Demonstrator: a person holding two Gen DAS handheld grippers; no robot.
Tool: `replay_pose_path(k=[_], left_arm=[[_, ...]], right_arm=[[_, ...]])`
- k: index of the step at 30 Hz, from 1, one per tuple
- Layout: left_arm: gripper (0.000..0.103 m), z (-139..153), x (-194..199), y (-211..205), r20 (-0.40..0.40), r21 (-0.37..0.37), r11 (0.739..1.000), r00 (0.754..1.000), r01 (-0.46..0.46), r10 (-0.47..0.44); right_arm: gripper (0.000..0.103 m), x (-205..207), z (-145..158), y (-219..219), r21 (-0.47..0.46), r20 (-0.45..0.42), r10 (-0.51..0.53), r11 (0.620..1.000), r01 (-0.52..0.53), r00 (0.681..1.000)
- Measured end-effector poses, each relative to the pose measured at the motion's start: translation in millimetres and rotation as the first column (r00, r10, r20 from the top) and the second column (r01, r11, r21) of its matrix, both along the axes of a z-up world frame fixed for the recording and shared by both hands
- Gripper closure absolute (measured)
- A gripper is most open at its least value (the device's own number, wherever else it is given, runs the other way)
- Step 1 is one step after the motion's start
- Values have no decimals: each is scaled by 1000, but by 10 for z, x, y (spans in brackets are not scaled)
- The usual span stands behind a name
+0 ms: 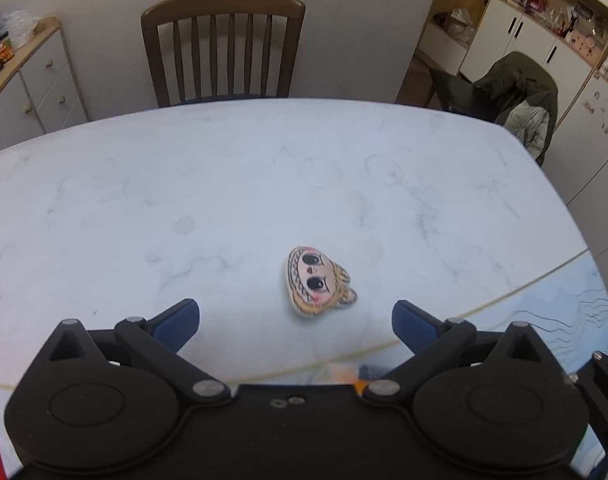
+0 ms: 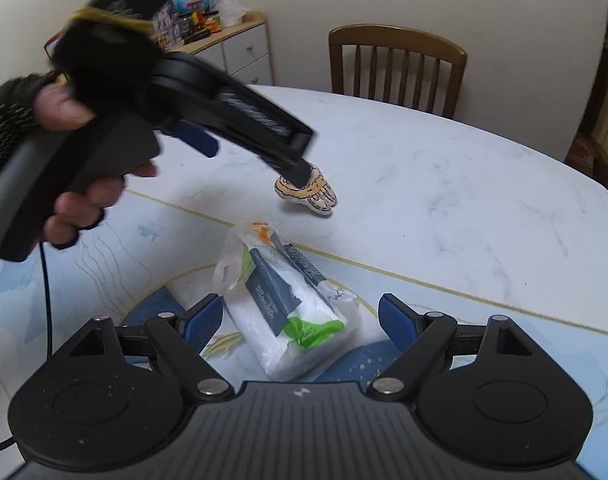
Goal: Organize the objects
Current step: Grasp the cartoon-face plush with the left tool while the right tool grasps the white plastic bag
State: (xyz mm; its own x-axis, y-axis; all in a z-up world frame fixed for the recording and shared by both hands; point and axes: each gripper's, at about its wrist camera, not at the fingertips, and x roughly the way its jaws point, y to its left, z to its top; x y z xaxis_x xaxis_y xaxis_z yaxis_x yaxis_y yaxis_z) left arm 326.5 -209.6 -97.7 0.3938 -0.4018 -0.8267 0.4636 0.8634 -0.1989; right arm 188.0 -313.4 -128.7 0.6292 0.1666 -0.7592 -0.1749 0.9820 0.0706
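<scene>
A flat cartoon face charm [image 1: 317,280] with blond hair lies on the white marble table [image 1: 224,184]. My left gripper [image 1: 295,314] hovers just short of it, open, with nothing between its blue pads. In the right wrist view a hand holds that left gripper [image 2: 254,162] above the charm [image 2: 313,196], partly covering it. A clear plastic packet [image 2: 280,300] with dark and green labels lies on a light blue printed mat [image 2: 104,248]. My right gripper [image 2: 300,310] is open, one finger on each side of the packet's near end without pressing it.
A wooden slatted chair [image 1: 224,48] stands at the table's far side against the wall. A low drawer cabinet [image 1: 36,80] with clutter on top is at the left. Another chair draped with a dark jacket [image 1: 519,96] stands at the right corner.
</scene>
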Motion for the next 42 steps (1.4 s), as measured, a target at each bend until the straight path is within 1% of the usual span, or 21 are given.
replay_pose_path(k=[7, 10, 14, 15, 17, 19, 21, 22, 23, 24, 26, 27, 28, 29, 32, 33, 36, 39, 42], left_arm=[[1, -232, 233, -130, -78, -24, 1000, 997, -14, 12], [2, -303, 254, -178, -88, -19, 1000, 996, -13, 11], [9, -344, 230, -221, -78, -7, 1000, 997, -2, 2], [14, -358, 213, -229, -76, -7, 1000, 997, 4, -5], [20, -387, 170, -255, -71, 0, 1000, 997, 20, -20], [22, -415, 124, -288, -51, 8, 1000, 998, 28, -28], [25, -427, 82, -301, -36, 19, 999, 999, 34, -33], [30, -429, 59, -306, -24, 26, 999, 999, 36, -36], [33, -430, 40, -311, -12, 34, 999, 999, 41, -40], [38, -427, 24, -324, -3, 41, 998, 999, 42, -42], [45, -416, -1, -320, 7, 41, 998, 999, 44, -44], [52, -413, -9, -314, 11, 43, 998, 999, 44, -44], [55, -406, -4, -315, 13, 45, 998, 999, 43, -43], [55, -402, 0, -318, 14, 51, 998, 999, 41, -42], [58, -392, -24, -307, 26, 69, 997, 999, 34, -36], [58, -382, -40, -286, 27, 70, 997, 999, 31, -33], [58, -334, -66, -193, 11, 46, 999, 1000, 17, -18], [58, -261, -86, -92, 2, 36, 999, 1000, 4, -4], [58, -181, -124, 32, -3, 27, 1000, 1000, -12, 12]], right_arm=[[18, 160, -147, 32, -1, -21, 22, 1000, -22, 1000], [18, 193, -199, 50, -4, -28, 18, 1000, -18, 999], [18, 222, -264, 69, -2, -42, 21, 1000, -21, 999], [18, 224, -284, 91, -11, -45, 26, 1000, -27, 999], [18, 223, -319, 128, -28, -47, 31, 999, -32, 998], [19, 222, -341, 151, -34, -48, 27, 999, -28, 998], [23, 220, -351, 167, -35, -47, 21, 999, -23, 999], [24, 214, -351, 176, -38, -44, 18, 999, -20, 999], [26, 205, -350, 184, -40, -40, 16, 999, -18, 999], [30, 198, -350, 190, -40, -40, 16, 999, -17, 999], [34, 186, -343, 203, -41, -36, 10, 999, -12, 999], [37, 179, -336, 207, -39, -35, 7, 999, -8, 999], [39, 173, -328, 209, -37, -35, 3, 999, -5, 999], [41, 168, -319, 214, -38, -36, -3, 999, 1, 999], [47, 139, -285, 223, -27, -35, -21, 999, 20, 999], [52, 125, -272, 223, -19, -34, -27, 999, 26, 999], [58, 87, -233, 207, 8, -42, -53, 999, 53, 998], [62, 41, -195, 222, 14, -50, -59, 998, 60, 997], [63, -10, -146, 227, 20, -50, -77, 997, 78, 996]])
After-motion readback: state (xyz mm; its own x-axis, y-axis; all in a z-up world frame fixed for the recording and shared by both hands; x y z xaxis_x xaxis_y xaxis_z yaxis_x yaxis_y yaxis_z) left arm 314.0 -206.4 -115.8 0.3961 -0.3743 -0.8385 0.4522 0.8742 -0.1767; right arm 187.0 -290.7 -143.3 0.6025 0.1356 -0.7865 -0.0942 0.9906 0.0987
